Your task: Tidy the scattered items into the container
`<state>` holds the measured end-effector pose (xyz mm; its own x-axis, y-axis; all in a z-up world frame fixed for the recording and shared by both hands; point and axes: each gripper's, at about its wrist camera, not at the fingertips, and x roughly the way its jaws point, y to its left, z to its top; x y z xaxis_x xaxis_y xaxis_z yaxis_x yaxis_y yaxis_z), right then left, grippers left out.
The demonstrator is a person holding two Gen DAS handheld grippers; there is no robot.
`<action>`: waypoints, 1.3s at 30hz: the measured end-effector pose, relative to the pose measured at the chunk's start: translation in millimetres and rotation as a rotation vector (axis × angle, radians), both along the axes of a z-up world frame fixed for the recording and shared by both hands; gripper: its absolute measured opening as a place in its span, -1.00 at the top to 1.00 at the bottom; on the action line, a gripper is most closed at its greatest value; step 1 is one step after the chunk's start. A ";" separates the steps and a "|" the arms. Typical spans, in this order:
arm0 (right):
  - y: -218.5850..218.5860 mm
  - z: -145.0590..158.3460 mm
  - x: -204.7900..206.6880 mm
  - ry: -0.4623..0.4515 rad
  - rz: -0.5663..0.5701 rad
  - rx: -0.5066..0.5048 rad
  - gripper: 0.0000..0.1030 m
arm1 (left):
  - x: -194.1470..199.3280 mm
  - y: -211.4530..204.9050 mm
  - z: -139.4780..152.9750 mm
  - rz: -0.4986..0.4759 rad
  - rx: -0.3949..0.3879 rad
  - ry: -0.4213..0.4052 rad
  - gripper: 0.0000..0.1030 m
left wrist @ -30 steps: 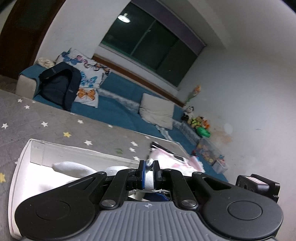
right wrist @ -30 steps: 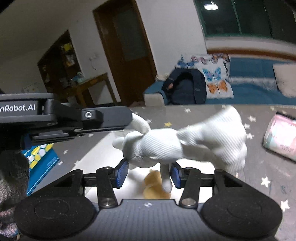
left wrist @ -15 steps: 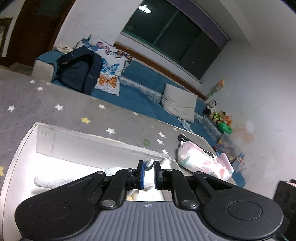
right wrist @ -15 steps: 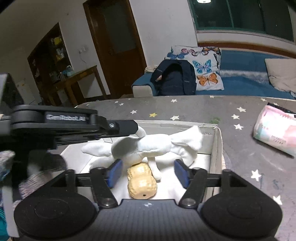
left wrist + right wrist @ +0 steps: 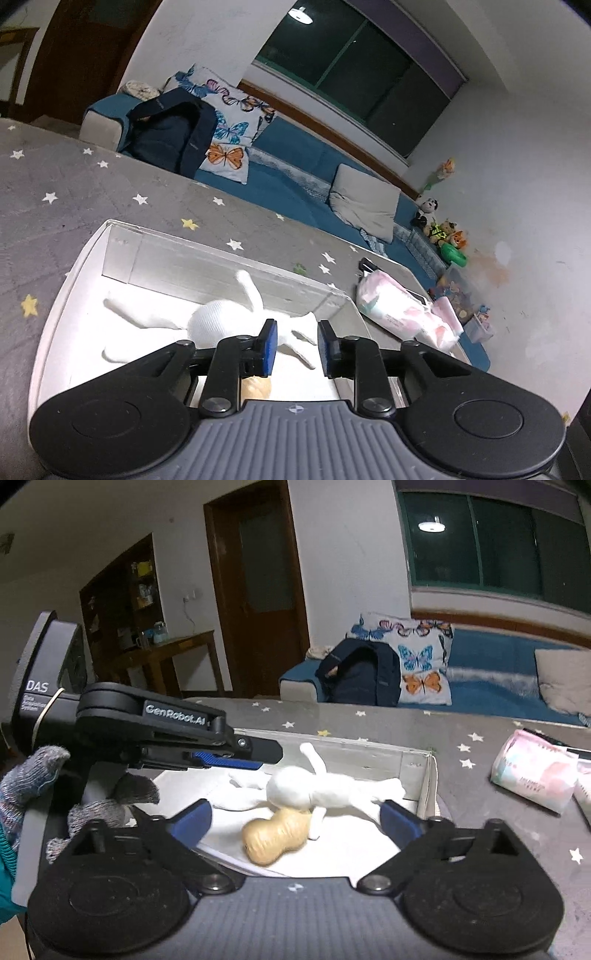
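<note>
1. the white knitted doll lies on its side on the white floor of the clear-walled container, touching no gripper.
2. a tan peanut-shaped toy lies in the same container, its upper end tucked under the doll.
3. left gripper: jaws opening, part-way apart, nothing pinched; the doll sits just beyond the blue pads.
4. right gripper: jaws opening, spread wide, gripping nothing, with doll and peanut toy in the gap ahead.
5. a gloved hand holds the left gripper, which reaches over the container from the left.
6. a pink-and-white tissue pack lies on the grey star-print cloth, well apart to the right of the container.
</note>
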<state>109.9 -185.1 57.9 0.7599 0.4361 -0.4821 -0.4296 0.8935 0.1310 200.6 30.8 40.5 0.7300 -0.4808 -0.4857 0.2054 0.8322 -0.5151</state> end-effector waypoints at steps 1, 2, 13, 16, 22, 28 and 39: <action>0.4 1.1 -5.3 -0.007 0.001 0.001 -0.97 | -6.1 -0.4 2.0 -0.002 0.006 -0.006 0.50; 0.0 1.9 -10.2 -0.010 0.000 0.003 -1.00 | -12.0 -0.6 3.4 -0.005 0.012 -0.010 0.50; -4.3 -4.3 -54.0 -0.042 0.007 0.034 -1.00 | -79.6 5.8 7.1 -0.004 0.016 -0.047 0.44; -8.8 -6.3 -61.7 -0.030 0.010 0.073 -1.00 | -96.4 8.1 7.0 -0.001 0.007 -0.054 0.42; -11.4 -17.6 -72.1 0.010 0.030 0.078 -1.00 | -122.8 9.7 -4.8 0.001 -0.009 -0.041 0.42; -9.8 -25.1 -82.3 0.034 0.031 0.076 -1.00 | -135.7 16.8 -16.7 0.010 -0.035 -0.006 0.42; 0.6 -39.4 -90.3 0.078 0.072 0.072 -1.00 | -143.5 21.3 -34.0 0.012 -0.033 0.065 0.41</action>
<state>19.6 -184.5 18.5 0.6869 0.5233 -0.5043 -0.4779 0.8480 0.2292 57.1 52.1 6.5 0.7033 -0.4887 -0.5162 0.1612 0.8169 -0.5537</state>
